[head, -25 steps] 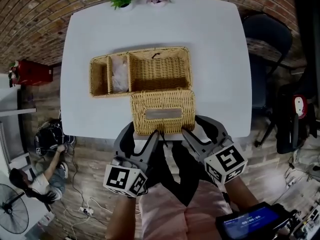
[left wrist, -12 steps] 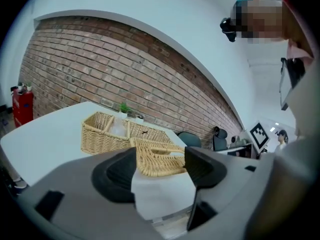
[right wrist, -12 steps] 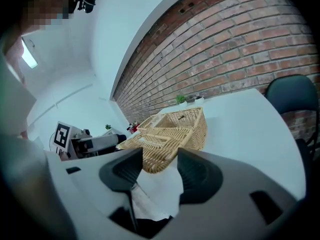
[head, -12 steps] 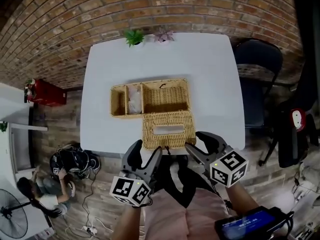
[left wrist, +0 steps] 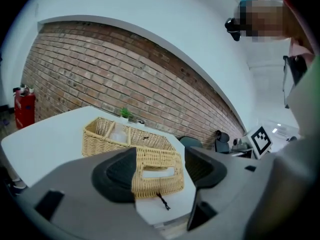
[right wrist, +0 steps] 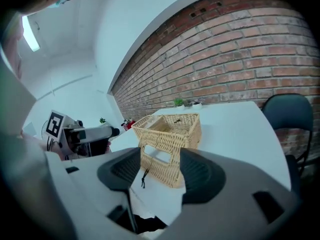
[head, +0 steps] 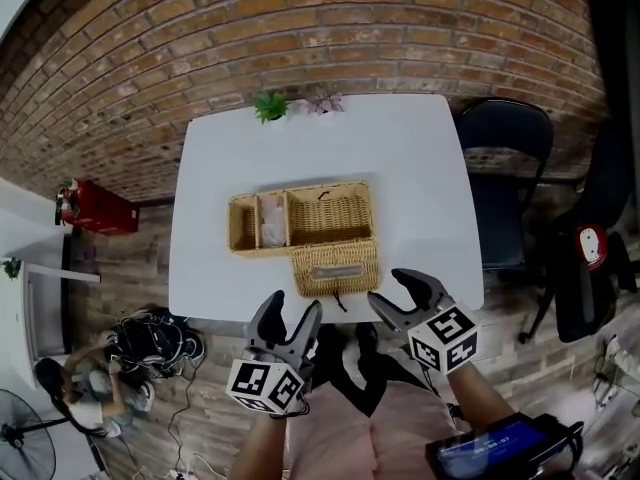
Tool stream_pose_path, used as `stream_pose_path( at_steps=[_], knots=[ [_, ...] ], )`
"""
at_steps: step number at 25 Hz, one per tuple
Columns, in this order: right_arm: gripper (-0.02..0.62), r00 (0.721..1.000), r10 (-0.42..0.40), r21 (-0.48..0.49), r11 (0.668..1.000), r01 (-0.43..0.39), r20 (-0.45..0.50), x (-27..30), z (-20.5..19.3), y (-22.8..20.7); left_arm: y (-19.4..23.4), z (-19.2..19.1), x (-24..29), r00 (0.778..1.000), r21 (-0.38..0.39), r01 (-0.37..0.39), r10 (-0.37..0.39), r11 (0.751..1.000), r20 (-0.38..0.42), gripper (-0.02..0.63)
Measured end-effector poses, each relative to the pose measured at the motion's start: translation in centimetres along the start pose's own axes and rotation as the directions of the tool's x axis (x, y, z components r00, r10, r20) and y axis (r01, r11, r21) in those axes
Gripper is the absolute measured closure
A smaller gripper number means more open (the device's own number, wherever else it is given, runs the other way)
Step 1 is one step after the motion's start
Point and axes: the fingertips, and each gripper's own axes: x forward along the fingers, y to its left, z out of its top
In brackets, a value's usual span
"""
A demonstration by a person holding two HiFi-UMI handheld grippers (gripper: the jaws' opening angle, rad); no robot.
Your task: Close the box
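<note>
A wicker box (head: 300,216) with several compartments stands open on the white table (head: 400,158). Its lid (head: 335,266), with a slot in its middle, lies folded out toward the table's near edge, and a dark cord (head: 338,298) trails from its front. My left gripper (head: 288,318) and right gripper (head: 402,296) hover short of that edge, apart from the lid. In the left gripper view the jaws stand open, framing the lid (left wrist: 156,170) and box (left wrist: 125,136) beyond. The right gripper (right wrist: 160,173) has just been opening, and the distant lid (right wrist: 161,159) is only seen past its jaws, not between them.
Two small potted plants (head: 270,103) (head: 322,100) sit at the table's far edge. A black chair (head: 505,148) stands to the right and a red extinguisher (head: 95,208) to the left. A person (head: 90,388) sits on the floor at lower left. A brick wall lies behind.
Both grippers have risen and drawn back from the lid's front edge. The head view has pulled away, so the table looks smaller. The lid still lies open.
</note>
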Motion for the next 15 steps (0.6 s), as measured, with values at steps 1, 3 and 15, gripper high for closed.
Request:
stream_pose_path(
  at_steps=[1, 3, 15],
  knots=[
    [0.339, 1.000, -0.008, -0.004, 1.000, 0.008, -0.002, 0.1, -0.2, -0.5, 0.5, 0.0, 0.2, 1.000, 0.002, -0.006, 0.006, 1.000, -0.001, 0.298],
    [0.333, 1.000, -0.020, 0.000, 1.000, 0.020, -0.006, 0.2, -0.7, -1.1, 1.1, -0.1, 0.4, 1.000, 0.013, -0.013, 0.013, 1.000, -0.005, 0.298],
    [0.312, 0.995, 0.003, 0.016, 1.000, -0.002, -0.097, 3.7, -4.8, -2.6, 3.7, -5.0, 3.0, 0.991, 0.027, 0.009, -0.005, 1.000, -0.137, 0.285]
  ],
)
